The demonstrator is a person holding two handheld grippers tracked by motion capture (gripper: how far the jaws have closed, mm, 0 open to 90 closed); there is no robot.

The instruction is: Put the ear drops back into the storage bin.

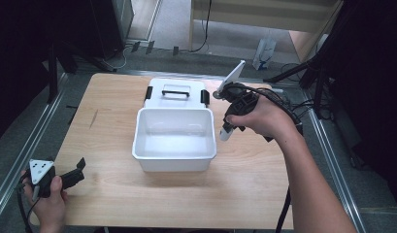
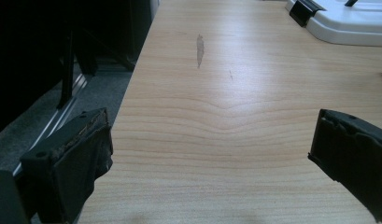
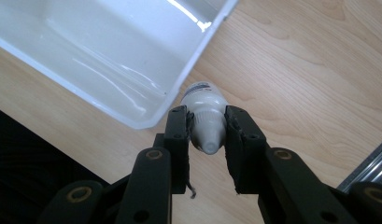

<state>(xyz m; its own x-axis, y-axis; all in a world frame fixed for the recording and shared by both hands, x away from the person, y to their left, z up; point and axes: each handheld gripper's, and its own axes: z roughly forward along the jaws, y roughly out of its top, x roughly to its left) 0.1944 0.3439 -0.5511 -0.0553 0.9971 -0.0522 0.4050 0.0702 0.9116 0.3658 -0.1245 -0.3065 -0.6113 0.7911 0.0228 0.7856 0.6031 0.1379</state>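
Jaws of our right gripper (image 3: 207,135) clamp a white bottle (image 3: 206,119) beside the bin (image 1: 174,158) — our left gripper (image 2: 209,158) gapes over bare table (image 2: 226,116).

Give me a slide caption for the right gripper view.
Right gripper clamps a small white bottle beside the open white bin.

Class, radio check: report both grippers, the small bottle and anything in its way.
Right gripper shut on small white bottle, beside the open white bin. Left gripper open, empty, over bare table. Bin's near rim between bottle and bin interior.
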